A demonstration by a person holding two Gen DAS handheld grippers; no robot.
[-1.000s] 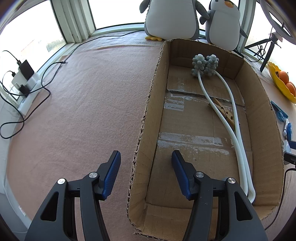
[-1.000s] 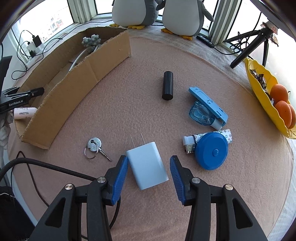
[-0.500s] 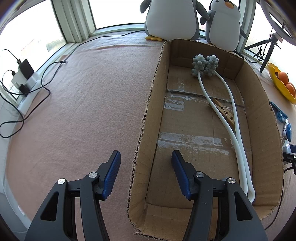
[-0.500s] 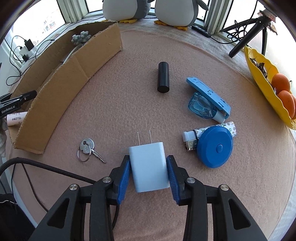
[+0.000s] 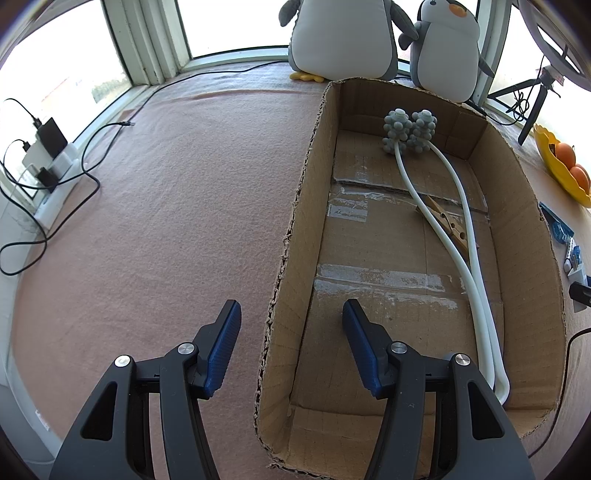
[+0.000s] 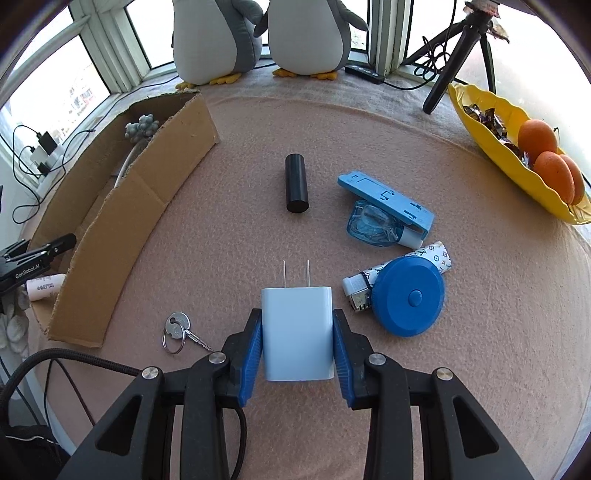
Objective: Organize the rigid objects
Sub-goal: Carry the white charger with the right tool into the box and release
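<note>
The right gripper (image 6: 297, 334) is clamping a white USB wall charger (image 6: 297, 328), its blue pads (image 6: 251, 350) pressing on the charger's two sides after the jaws have just been closing around it; the charger's two prongs are pointing away from the camera, toward a black cylinder (image 6: 296, 183) lying farther off on the pink felt table cover (image 6: 221, 229). Just left of the charger a key on a ring (image 6: 177, 332) is lying flat, and to its right a round blue tape measure (image 6: 408, 297) is resting against a patterned lighter (image 6: 436, 254), with a blue correction-tape dispenser (image 6: 384, 210) beyond them. A yellow fruit dish (image 6: 491, 144) holding oranges (image 6: 537, 138) is sitting at the far right. The left gripper (image 5: 291, 334) is hanging with its fingers apart and nothing between them, straddling the near left wall of the open cardboard box (image 5: 295, 229). Inside the box a white-handled massager with knobbly grey balls (image 5: 408, 131) is lying lengthwise across a wooden clothespin (image 5: 448, 225). Two plush penguins (image 5: 343, 33) are standing behind the box.
</note>
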